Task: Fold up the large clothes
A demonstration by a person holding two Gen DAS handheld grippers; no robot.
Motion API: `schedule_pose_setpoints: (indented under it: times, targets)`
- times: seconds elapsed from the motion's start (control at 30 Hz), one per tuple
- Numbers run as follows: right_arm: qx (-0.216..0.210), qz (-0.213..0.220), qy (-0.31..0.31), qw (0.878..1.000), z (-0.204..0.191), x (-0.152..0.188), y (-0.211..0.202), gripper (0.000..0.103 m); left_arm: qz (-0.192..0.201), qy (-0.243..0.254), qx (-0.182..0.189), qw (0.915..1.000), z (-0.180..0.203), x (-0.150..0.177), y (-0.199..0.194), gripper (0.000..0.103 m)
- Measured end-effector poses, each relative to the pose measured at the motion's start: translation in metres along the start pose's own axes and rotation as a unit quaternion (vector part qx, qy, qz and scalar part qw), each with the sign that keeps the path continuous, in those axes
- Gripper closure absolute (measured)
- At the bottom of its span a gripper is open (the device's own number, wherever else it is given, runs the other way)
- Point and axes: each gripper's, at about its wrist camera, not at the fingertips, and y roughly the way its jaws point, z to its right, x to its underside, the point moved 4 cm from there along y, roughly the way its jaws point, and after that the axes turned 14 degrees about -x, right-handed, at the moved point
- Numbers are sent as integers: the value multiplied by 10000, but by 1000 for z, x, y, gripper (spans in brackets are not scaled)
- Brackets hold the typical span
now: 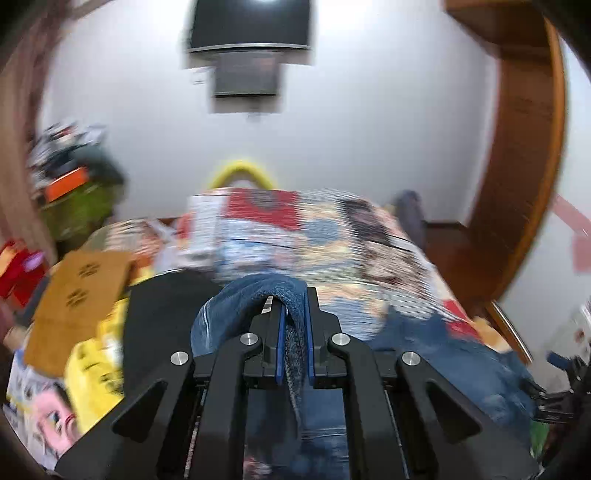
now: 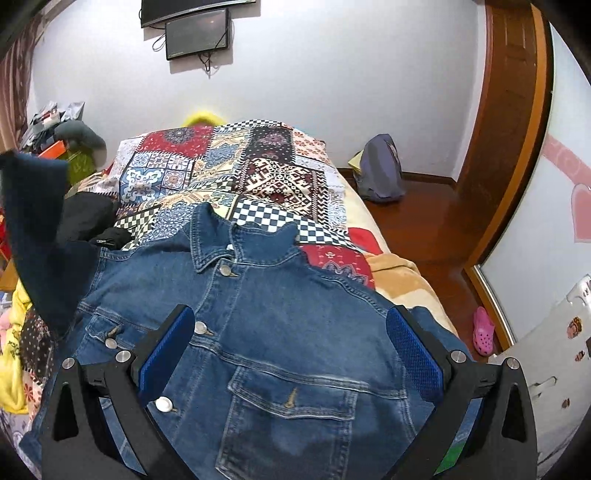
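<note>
Left wrist view: left hand-held gripper (image 1: 294, 343) clamped narrow on a fold of blue denim (image 1: 258, 291), presumably a sleeve of the denim jacket, lifted clear of the bed (image 1: 369, 236). Heavily motion-blurred. Brown cardboard piece (image 1: 81, 295) and yellow printed bag (image 1: 99, 358) at the bed's left edge; print on both present but unreadable.

Right wrist view: right hand-held gripper (image 2: 291, 347) spread wide, holding nothing, poised over the denim jacket (image 2: 280, 332). Jacket lying front up and buttoned on the near part of the bed (image 2: 236, 166), collar toward the far end, body flat and unfolded. Left sleeve (image 2: 40, 221) raised at the bed's left edge. Judged early stage: first sleeve fold in hand, not laid; second sleeve and body folds outstanding. No brand tag or legible writing on jacket, wall screens (image 2: 197, 33) or patchwork cover
</note>
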Motion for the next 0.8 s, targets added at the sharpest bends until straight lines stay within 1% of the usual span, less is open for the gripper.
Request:
schedule_pose_setpoints:
  times: [0.03, 0.07, 0.17, 0.23, 0.3, 0.33, 0.43, 0.5, 0.57, 0.6, 0.63, 0.67, 0.7, 0.73, 0.8]
  targets:
    - [-6, 9, 15, 10000, 3, 1, -2, 0, -34, 181, 153, 9997, 24, 2, 3, 95]
    - [-7, 16, 49, 10000, 7, 3, -4, 0, -78, 300, 268, 9992, 40, 6, 5, 95]
    - [-21, 5, 178, 9998, 18, 9, -9, 0, -312, 829, 662, 9939, 101, 32, 15, 95]
    - [-47, -22, 270, 9996, 26, 14, -11, 0, -583, 1186, 931, 9868, 143, 60, 24, 95]
    - [-75, -101, 396, 9991, 34, 21, -11, 0, -887, 1468, 1082, 9792, 174, 87, 33, 95]
    - [-89, -139, 437, 9989, 37, 24, -11, 0, -1101, 1630, 1150, 9737, 188, 104, 40, 95]
    - [-113, -271, 566, 9980, 45, 34, -9, 0, -1577, 1902, 1291, 9604, 216, 146, 47, 95]
    - [-116, -316, 600, 9976, 47, 39, -10, 0, -1744, 2003, 1369, 9543, 225, 165, 45, 95]
    - [-141, -382, 616, 9973, 47, 44, -9, 0, -1932, 2070, 1401, 9488, 227, 178, 44, 91]
    - [-162, -416, 619, 9971, 47, 45, -9, 0, -2025, 2076, 1434, 9462, 226, 182, 43, 85]
    - [-178, -447, 617, 9969, 45, 46, -9, 0, -2103, 2063, 1479, 9441, 225, 186, 40, 75]
    - [-195, -469, 608, 9969, 44, 46, -9, 0, -2154, 2040, 1512, 9429, 224, 188, 38, 69]
    - [-239, -486, 586, 9968, 41, 46, -9, 0, -2176, 2010, 1528, 9428, 221, 187, 36, 54]
    - [-268, -485, 569, 9968, 39, 45, -10, 0, -2143, 1954, 1512, 9450, 215, 184, 33, 47]
    - [-349, -464, 482, 9971, 30, 41, -10, 0, -2028, 1858, 1480, 9500, 203, 178, 25, 46]
